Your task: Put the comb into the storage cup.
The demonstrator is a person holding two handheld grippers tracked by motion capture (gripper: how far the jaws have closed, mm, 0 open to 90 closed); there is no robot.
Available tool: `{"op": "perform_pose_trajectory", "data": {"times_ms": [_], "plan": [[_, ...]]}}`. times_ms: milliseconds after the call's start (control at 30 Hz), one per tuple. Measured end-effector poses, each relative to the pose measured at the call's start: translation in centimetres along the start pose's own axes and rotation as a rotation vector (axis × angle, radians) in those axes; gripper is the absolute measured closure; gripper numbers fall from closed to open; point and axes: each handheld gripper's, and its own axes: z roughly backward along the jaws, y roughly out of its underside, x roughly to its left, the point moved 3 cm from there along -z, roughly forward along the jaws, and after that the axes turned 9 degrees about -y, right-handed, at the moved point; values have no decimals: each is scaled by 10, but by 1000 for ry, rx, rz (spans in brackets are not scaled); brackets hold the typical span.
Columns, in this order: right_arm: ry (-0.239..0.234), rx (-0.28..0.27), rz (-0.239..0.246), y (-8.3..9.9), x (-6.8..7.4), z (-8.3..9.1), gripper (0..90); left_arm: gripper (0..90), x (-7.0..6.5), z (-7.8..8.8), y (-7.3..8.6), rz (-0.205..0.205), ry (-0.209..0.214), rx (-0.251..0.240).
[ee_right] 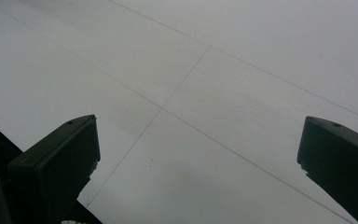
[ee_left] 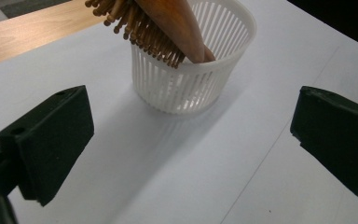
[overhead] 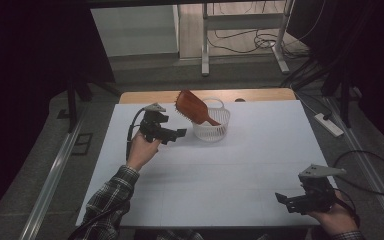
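Observation:
A brown wooden hairbrush (overhead: 192, 107) leans in a small white slatted basket (overhead: 212, 129) at the back middle of the white table (overhead: 240, 165); its paddle head sticks out up and to the left, bristles down. In the left gripper view the hairbrush (ee_left: 168, 28) rests handle-down in the basket (ee_left: 191, 79). My left gripper (overhead: 180, 134) stands open just left of the basket, apart from it, with nothing between its jaws (ee_left: 191, 154). My right gripper (overhead: 282, 200) is open near the front right corner, over bare table (ee_right: 200, 158).
A strip of wooden tabletop (overhead: 260, 95) shows behind the white sheet. A power strip (overhead: 328, 124) and cables lie on the floor at the right. Metal frame legs (overhead: 205, 45) stand beyond the table.

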Motion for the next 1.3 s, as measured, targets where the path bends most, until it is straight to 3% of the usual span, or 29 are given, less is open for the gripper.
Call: {"op": "perform_pose_trajectory", "data": {"times_ms": [467,1300], "plan": [[-3,6,6,0,0,0,0,0,-8,8,16,-29,26,16],[0,7,8,0,1,-1,0,0,-21,36,46,-23,5,18]]}}
